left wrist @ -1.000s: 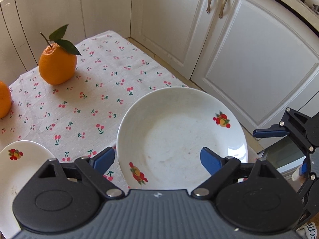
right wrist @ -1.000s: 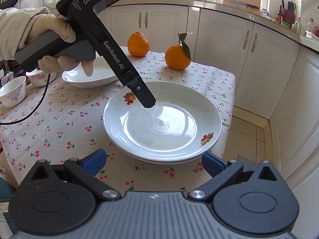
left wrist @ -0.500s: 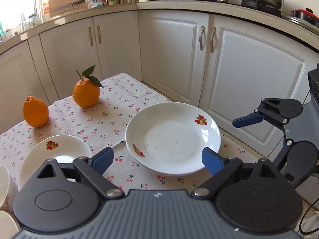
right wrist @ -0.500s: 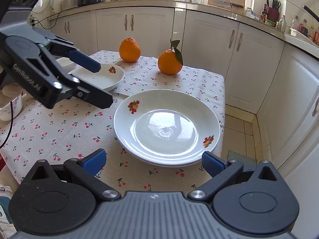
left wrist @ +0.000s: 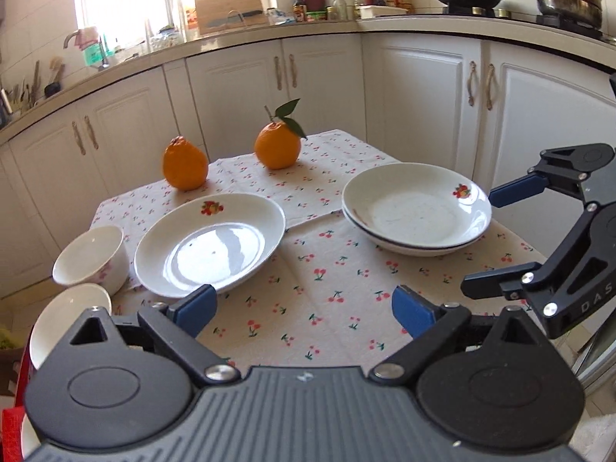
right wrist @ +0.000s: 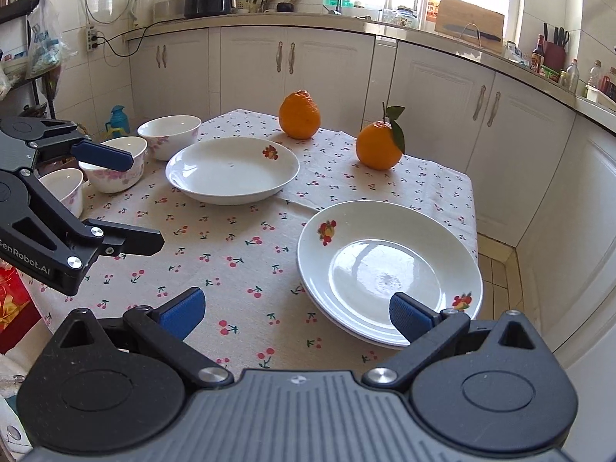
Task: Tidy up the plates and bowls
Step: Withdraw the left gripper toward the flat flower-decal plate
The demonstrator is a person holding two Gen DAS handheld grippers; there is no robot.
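Note:
A stack of two white plates (left wrist: 417, 211) with fruit prints sits at the table's right edge; it also shows in the right wrist view (right wrist: 389, 269). A single white plate (left wrist: 210, 242) (right wrist: 233, 171) lies mid-table. Three white bowls (right wrist: 169, 134) (right wrist: 113, 167) (right wrist: 63, 188) stand at the left end. My left gripper (left wrist: 304, 310) is open and empty above the near cloth, back from the plates. My right gripper (right wrist: 296, 313) is open and empty, its right finger over the stack's near rim.
Two oranges (left wrist: 184, 163) (left wrist: 278, 148) sit at the table's far side on the cherry-print cloth (left wrist: 327, 281). White kitchen cabinets (right wrist: 435, 88) surround the table. A red bag (right wrist: 15, 304) sits by the left edge.
My left gripper has pulled up and back from over the plate stack, bringing the single plate and bowls into view. My right gripper has also drawn back and left a little.

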